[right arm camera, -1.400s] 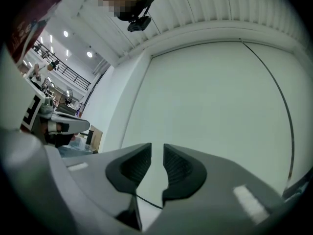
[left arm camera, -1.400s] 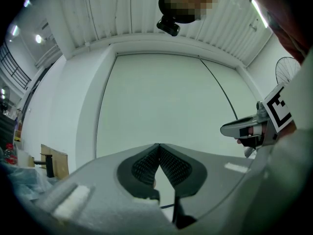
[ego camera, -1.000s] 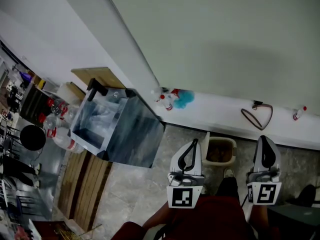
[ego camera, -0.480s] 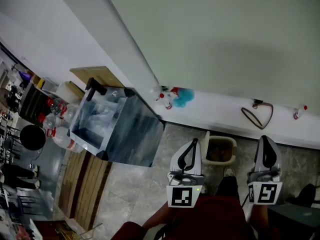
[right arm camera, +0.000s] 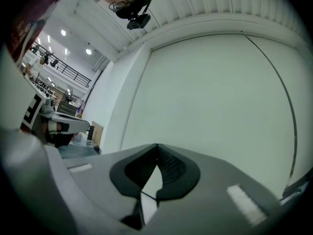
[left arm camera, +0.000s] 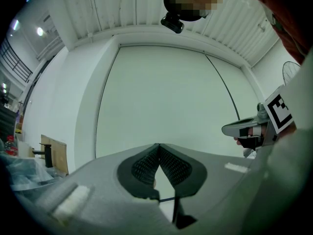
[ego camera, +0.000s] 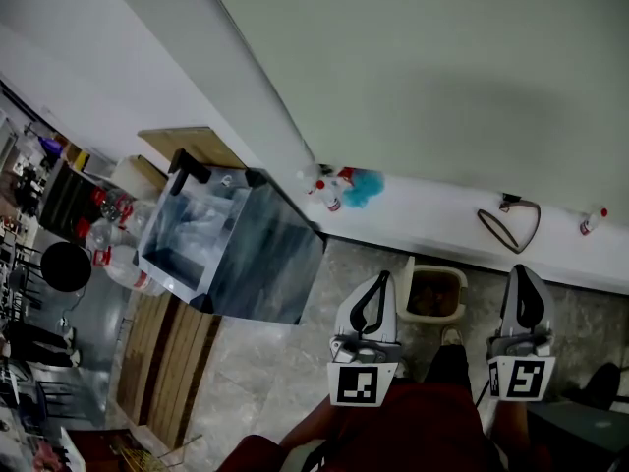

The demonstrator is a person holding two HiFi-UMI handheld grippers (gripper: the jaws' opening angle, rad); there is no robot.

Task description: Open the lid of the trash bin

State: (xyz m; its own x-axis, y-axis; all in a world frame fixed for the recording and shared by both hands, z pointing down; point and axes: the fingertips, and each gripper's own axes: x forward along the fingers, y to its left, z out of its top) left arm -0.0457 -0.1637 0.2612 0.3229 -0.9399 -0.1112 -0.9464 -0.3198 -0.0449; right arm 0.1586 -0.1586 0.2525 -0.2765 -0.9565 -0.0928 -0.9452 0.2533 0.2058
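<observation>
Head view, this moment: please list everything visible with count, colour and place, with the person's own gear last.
large bin: one, grey with a clear liner, on the floor left of centre
small bin: one, beige, at the foot of the wall, between the tools
small bottles: at least two, white with red tops, one by the blue item, one far right
fluffy item: one, blue, at the foot of the wall
cable loop: one, brown, at the foot of the wall, right
boards: light wood, behind the large bin
plastic bottles: several, clear with red labels, left of the large bin
floor planks: brown, lower left
left tool: one, white, shut, empty
right tool: one, white, shut, empty
</observation>
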